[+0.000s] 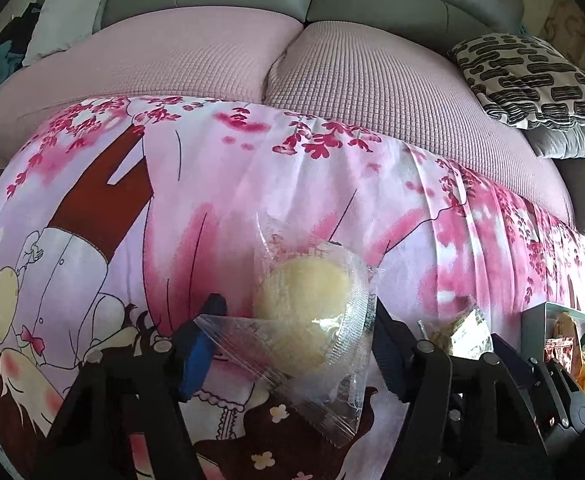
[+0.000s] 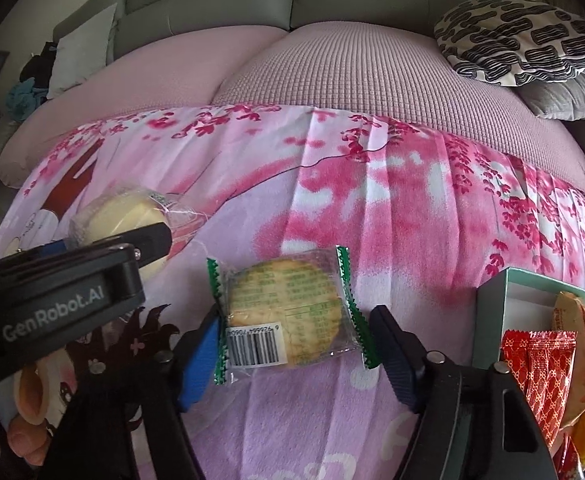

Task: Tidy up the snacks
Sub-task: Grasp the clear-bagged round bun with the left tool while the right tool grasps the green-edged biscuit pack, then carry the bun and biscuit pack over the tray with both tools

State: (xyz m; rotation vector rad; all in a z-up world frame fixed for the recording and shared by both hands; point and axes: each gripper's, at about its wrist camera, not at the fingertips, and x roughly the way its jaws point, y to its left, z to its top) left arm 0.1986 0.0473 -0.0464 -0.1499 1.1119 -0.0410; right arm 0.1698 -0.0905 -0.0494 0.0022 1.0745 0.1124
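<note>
my work surface is the pink blossom-print sheet [image 2: 372,208] spread over the front of the sofa, and the teal snack box [image 2: 492,316] sits at its right edge, already holding a red packet [image 2: 540,372] and some yellow-wrapped ones. everything i carry has to travel rightward to that box, so my right gripper [image 2: 292,344] is the nearer hand and my left gripper [image 1: 292,336] must cross behind it.

between my right fingers lies the green-edged biscuit packet [image 2: 288,316], its long axis running straight across from one pad to the other, crimped ends at the blue pad [image 2: 200,356] and the dark pad [image 2: 396,356]. the jaws stand about half apart and seem just to meet those ends; i judge that a pinch along its length, though a light one.

my left jaws, also half apart, flank the pale round cake in clear wrap [image 1: 312,316], toward the sheet's left. the wrap's corners brush both fingers, but i cannot tell whether the cake itself is gripped.
</note>
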